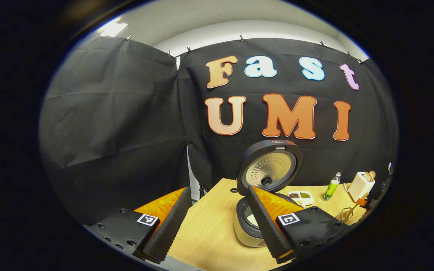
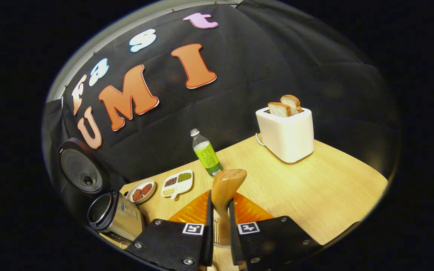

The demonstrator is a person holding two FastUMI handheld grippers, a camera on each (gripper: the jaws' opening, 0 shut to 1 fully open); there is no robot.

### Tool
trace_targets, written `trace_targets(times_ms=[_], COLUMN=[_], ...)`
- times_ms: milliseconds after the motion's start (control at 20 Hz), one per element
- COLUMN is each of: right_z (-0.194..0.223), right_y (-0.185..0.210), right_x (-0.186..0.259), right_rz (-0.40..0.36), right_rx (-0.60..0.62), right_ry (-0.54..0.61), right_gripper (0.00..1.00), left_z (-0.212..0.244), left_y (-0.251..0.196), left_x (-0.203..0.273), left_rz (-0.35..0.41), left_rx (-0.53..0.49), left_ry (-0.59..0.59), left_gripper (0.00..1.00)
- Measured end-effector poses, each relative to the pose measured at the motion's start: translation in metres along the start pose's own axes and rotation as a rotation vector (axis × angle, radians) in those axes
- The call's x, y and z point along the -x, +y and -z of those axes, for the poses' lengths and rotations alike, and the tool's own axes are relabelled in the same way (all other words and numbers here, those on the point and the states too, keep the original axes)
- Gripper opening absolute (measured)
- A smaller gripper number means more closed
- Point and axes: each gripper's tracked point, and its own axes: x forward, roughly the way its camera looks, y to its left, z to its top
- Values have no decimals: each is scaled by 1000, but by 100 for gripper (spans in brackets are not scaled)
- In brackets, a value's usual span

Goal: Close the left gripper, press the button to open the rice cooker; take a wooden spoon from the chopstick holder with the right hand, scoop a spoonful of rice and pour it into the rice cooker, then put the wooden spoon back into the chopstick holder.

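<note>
My right gripper [image 2: 220, 216] clamps the wooden spoon [image 2: 226, 186] by its handle above the table [image 2: 315, 188], left gripper [image 1: 217, 222] spread wide before the open rice cooker [image 1: 251, 222] (lid up); a loose pinch could let the spoon twist and spill.

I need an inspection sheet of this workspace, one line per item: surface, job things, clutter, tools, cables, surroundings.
Surface: wooden table, no spills seen.
Job things: rice cooker with lid up; wooden spoon held upright; wire holder near the table's edge.
Clutter: green bottle, toaster with bread, divided tray, small dish.
Tools: left tool open, holding nothing; right tool shut on the spoon handle.
Cables: white cord behind the toaster.
Surroundings: black cloth wall.
</note>
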Motion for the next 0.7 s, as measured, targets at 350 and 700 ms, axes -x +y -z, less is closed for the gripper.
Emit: trace_targets(times_ms=[350,700], right_z=[-56,-127], right_y=[-34,-34], right_x=[49,114], right_rz=[90,124], right_rx=[110,239], right_ry=[-44,-147], right_gripper=[91,95], left_z=[-11,-54], left_y=[-27,-89], left_x=[-10,-48], left_rz=[43,166], left_rx=[-9,-24], left_ry=[9,-30], left_gripper=[97,97])
